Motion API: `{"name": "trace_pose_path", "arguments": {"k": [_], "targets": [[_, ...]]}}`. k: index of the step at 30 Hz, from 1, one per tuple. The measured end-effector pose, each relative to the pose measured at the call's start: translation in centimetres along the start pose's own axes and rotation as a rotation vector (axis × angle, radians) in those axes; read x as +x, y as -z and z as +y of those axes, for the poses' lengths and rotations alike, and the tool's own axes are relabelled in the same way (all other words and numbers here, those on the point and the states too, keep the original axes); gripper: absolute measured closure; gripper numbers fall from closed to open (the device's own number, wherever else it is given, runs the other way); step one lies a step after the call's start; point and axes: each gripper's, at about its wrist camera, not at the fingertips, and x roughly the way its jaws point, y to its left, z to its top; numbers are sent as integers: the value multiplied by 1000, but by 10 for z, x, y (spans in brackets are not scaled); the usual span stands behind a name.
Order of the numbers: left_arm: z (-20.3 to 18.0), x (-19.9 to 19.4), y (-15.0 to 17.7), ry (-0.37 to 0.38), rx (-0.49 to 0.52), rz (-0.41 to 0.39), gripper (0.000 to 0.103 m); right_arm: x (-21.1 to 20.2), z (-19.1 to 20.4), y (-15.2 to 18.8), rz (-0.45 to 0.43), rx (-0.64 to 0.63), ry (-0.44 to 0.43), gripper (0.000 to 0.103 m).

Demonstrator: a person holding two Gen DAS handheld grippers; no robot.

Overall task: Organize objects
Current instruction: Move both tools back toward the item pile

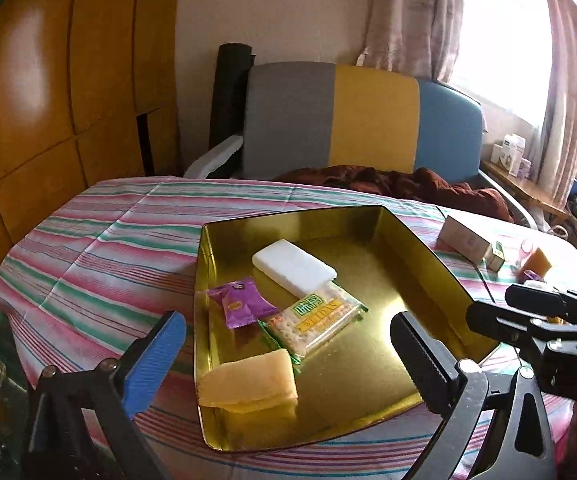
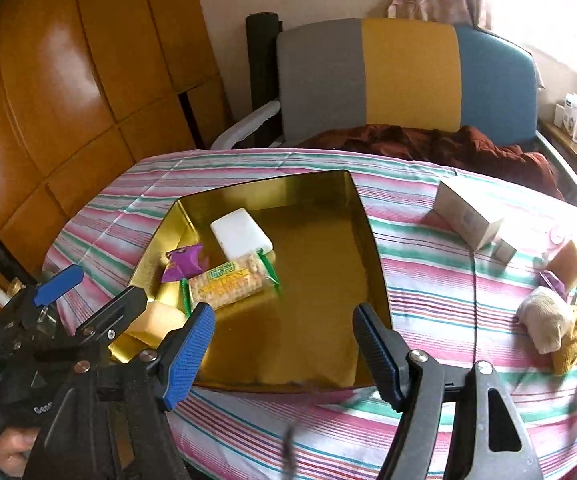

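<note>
A gold tray (image 1: 420, 248) is sitting on a surface (image 1: 100, 248) covered with a striped cloth of pink, green and white. Four things are lying in the left part of the tray. A white block (image 1: 293, 267) is lying farthest away. Just near of it, a cracker pack (image 1: 315, 322) is lying with a purple snack pack (image 1: 240, 301) at its left. A pale yellow sponge (image 1: 248, 381) is lying nearest, in the near left corner.

The left gripper (image 1: 288, 354) is hanging over the near left part of the tray. Its fingers (image 1: 156, 360) are standing wide open with nothing between them.

The right gripper (image 2: 284, 350) is hanging over the near edge of the tray. Its fingers (image 2: 186, 350) are standing apart and are holding nothing.

More things are waiting on the cloth to the right of the tray. A white box (image 2: 466, 216) is lying far right. A brown sponge (image 2: 567, 265) and a small purple pack (image 2: 553, 282) are sitting close together. A cream sock bundle (image 2: 544, 322) is lying near the right edge.
</note>
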Motion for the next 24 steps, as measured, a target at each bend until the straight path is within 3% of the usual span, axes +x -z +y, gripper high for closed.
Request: {"name": "trace_pose_path", "arguments": {"k": [13, 24], "targets": [[-26, 10, 9, 67, 65, 57, 1, 1, -31, 8, 19, 63, 46, 30], [-40, 19, 11, 101, 92, 96, 1, 5, -81, 22, 75, 171, 89, 30]]}}
